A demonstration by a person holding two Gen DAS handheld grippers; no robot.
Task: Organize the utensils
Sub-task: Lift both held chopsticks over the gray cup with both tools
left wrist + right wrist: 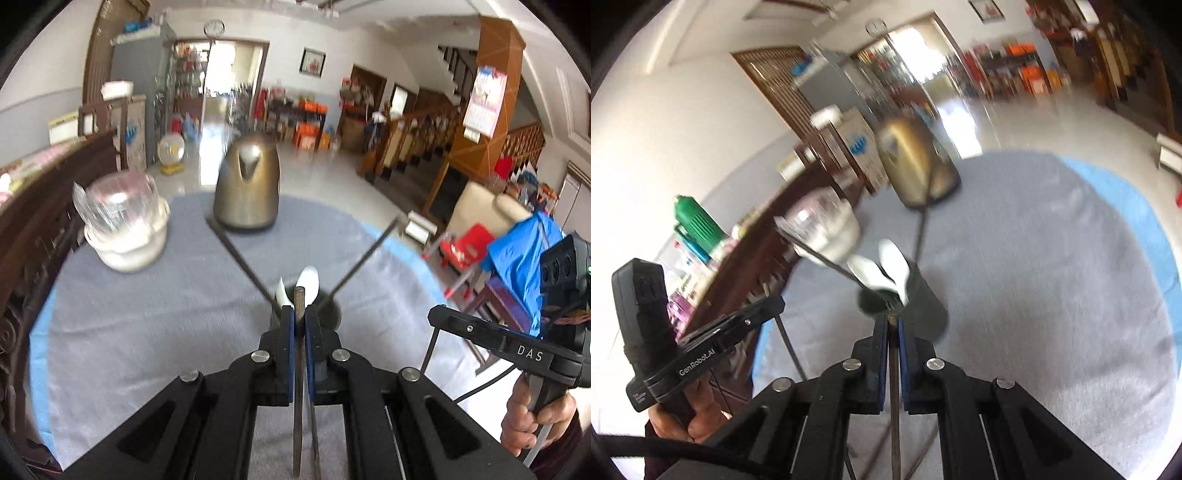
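My left gripper is shut on a brown chopstick that runs lengthwise between its blue pads. Just beyond its tips stands a dark utensil cup holding white spoons and two dark chopsticks that splay outward. My right gripper is shut on a thin dark chopstick, also just short of the cup and its spoons. Both views are motion-blurred. Each view shows the other tool held in a hand at its side.
A grey cloth covers the round blue table. A brass-coloured kettle stands at the far edge. A glass jar on stacked white bowls sits far left. Dark carved wooden furniture borders the table on the left.
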